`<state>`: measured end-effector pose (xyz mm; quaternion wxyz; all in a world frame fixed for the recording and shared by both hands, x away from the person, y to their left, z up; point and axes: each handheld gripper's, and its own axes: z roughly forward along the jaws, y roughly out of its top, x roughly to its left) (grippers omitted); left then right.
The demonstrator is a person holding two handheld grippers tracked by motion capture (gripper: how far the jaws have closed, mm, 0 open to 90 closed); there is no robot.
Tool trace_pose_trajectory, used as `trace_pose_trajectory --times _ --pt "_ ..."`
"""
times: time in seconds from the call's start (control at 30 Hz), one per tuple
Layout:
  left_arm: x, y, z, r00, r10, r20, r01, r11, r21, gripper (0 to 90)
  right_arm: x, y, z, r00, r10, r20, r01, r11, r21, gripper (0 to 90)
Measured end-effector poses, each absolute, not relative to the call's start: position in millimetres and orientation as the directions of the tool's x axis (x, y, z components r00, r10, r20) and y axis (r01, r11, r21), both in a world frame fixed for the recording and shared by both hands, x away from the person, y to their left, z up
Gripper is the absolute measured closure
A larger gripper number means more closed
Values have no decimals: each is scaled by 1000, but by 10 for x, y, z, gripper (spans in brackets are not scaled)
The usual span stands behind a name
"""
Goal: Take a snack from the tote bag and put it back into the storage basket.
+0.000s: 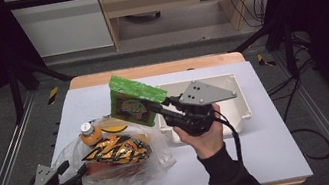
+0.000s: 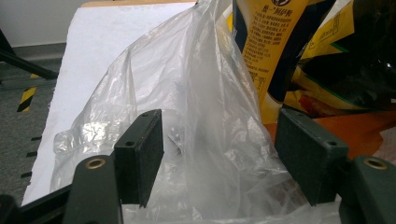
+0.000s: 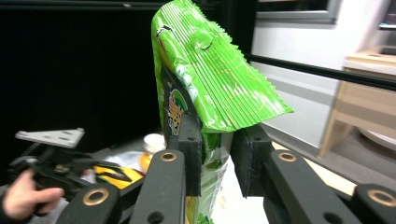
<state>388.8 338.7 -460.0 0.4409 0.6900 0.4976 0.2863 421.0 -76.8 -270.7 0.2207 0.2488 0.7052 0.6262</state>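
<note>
Green snack bag (image 1: 134, 99) hangs mid-frame, clamped in my right gripper (image 1: 156, 107) beside the white tray (image 1: 239, 110), so I should carry it level over the rim while my left gripper (image 1: 82, 170), jaws apart, steadies the plastic bag (image 1: 163, 158).

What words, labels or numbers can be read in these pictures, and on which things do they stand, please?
Green snack bag in the right gripper: a round logo, its letters too blurred to read.
Yellow packet inside the clear plastic bag: lines of small Chinese print, too small to read.
Orange bottle: no readable label.
</note>
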Motion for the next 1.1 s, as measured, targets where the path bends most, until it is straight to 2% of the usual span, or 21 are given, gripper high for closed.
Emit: trace_pose_trajectory --times 0.43,0.67,1.1 --pt "3890 3386 -4601 341 939 -47 435 -114 893 320 4414 -1178 -2856 -703 711 -7 122 130 984 750" --pt "3891 3386 -4604 343 938 -50 435 -112 894 320 4580 -1390 -3030 -657 754 15 184 140 973 750" --pt "3898 3386 -4602 343 938 -48 436 -114 893 316 4809 -1555 -3326 -590 807 16 256 167 952 748"
